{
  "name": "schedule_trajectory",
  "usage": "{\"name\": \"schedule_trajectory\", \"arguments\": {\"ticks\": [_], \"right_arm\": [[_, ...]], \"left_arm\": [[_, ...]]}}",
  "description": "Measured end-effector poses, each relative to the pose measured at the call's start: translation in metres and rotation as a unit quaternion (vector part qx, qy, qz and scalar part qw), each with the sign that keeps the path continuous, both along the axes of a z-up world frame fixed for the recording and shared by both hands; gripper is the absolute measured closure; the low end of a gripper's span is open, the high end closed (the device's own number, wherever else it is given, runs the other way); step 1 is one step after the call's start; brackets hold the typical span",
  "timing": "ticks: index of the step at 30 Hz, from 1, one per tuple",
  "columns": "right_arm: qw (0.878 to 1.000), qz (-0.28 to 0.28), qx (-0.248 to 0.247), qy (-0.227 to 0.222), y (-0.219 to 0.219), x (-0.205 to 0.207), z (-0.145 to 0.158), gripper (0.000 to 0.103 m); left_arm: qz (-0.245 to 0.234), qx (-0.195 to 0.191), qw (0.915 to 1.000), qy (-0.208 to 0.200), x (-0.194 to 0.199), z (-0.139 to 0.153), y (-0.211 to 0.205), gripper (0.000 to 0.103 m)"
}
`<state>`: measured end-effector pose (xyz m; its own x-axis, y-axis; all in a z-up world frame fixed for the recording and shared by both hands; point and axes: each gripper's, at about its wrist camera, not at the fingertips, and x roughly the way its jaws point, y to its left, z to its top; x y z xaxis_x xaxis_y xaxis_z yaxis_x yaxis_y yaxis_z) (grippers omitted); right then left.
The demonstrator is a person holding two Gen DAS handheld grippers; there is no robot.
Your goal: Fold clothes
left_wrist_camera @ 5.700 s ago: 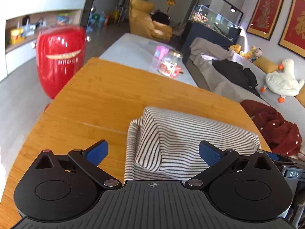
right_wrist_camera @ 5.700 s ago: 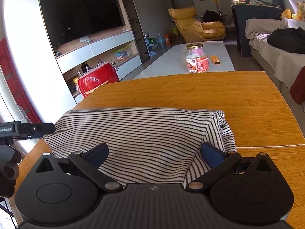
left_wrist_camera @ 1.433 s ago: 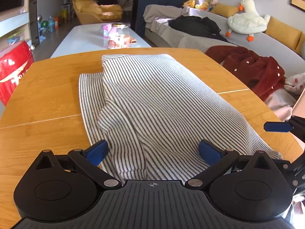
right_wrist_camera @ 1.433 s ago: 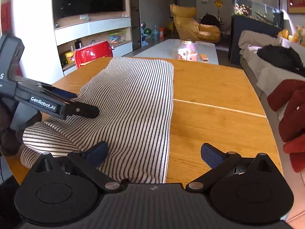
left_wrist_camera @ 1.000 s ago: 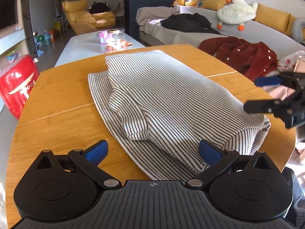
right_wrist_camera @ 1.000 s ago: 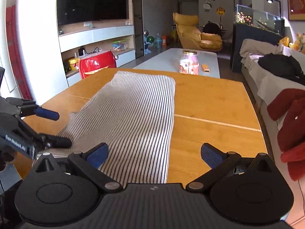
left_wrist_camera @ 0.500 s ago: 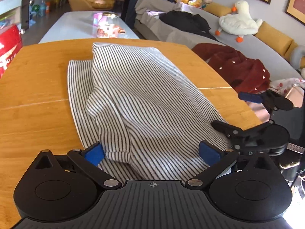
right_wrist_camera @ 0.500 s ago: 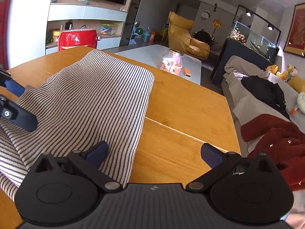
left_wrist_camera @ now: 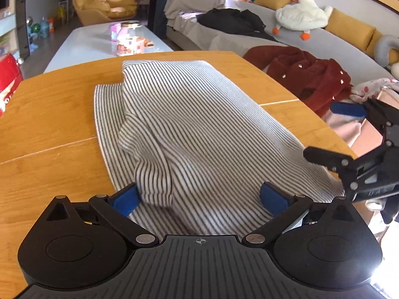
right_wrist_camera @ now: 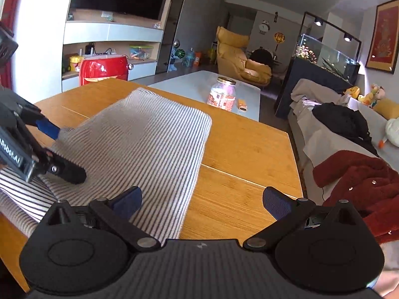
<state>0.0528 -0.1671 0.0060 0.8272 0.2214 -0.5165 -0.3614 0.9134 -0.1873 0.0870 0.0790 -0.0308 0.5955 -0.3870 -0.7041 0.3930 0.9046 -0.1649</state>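
A black-and-white striped garment (left_wrist_camera: 189, 129) lies folded lengthwise on the wooden table (left_wrist_camera: 49, 114); it also shows in the right wrist view (right_wrist_camera: 139, 149). My left gripper (left_wrist_camera: 199, 196) is open, its jaws wide over the garment's near end, with cloth lying between them. My right gripper (right_wrist_camera: 202, 203) is open over the garment's near right edge, its left pad above cloth and its right pad above bare table (right_wrist_camera: 244, 149). Each gripper shows in the other's view, the right one (left_wrist_camera: 349, 137) at the garment's right side, the left one (right_wrist_camera: 49, 149) at its left.
A red coat (left_wrist_camera: 306, 74) lies on the grey sofa to the right of the table. A white coffee table with a glass jar (right_wrist_camera: 222, 94) stands beyond the far edge. A red appliance (right_wrist_camera: 104, 69) stands at the far left.
Both grippers have come in to the garment's near end after pulling back. The left jaws now hold cloth between them. The right gripper has swung right along the near edge.
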Motion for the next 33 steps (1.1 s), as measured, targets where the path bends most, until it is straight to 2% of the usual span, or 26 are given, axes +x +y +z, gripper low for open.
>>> {"name": "schedule_trajectory", "arguments": {"ticks": [3,5,8,11,14,17,20,24,28,33], "right_arm": [[0.998,0.019,0.051,0.028,-0.002,-0.005,0.001,0.0],[0.997,0.011,0.044,0.056,0.002,-0.002,-0.012,0.0],[0.996,-0.008,0.061,0.059,0.001,-0.009,-0.022,0.0],[0.996,-0.005,0.058,0.065,-0.002,-0.014,-0.018,0.0],[0.999,0.005,0.026,0.042,0.001,-0.027,-0.011,0.0],[0.999,0.042,-0.002,0.008,0.006,-0.047,-0.001,0.0],[0.994,0.112,-0.012,0.005,0.015,-0.066,0.004,0.0],[0.983,0.174,-0.063,0.009,0.037,-0.073,-0.005,0.0],[0.973,0.19,-0.13,0.001,0.057,-0.065,-0.022,0.004],[0.967,0.206,-0.147,-0.009,0.072,-0.054,-0.024,0.004]], "left_arm": [[-0.003,-0.002,1.0,0.001,-0.016,0.0,0.01,0.0],[0.001,-0.004,1.0,0.001,-0.019,-0.001,0.013,0.0],[0.007,-0.008,0.9999,0.001,-0.025,-0.002,0.016,0.0],[0.013,-0.01,0.9999,0.0,-0.03,-0.003,0.019,0.0],[0.011,0.004,0.9998,-0.015,-0.036,0.0,0.016,0.0],[0.013,0.003,0.9997,-0.019,-0.04,0.001,0.017,0.0],[0.015,-0.006,0.9997,-0.016,-0.042,0.001,0.021,0.0],[0.012,-0.005,0.9997,-0.019,-0.043,0.004,0.023,0.0],[0.007,0.011,0.9993,-0.035,-0.05,0.011,0.022,0.0],[0.005,0.021,0.9985,-0.05,-0.062,0.017,0.024,0.0]]}}
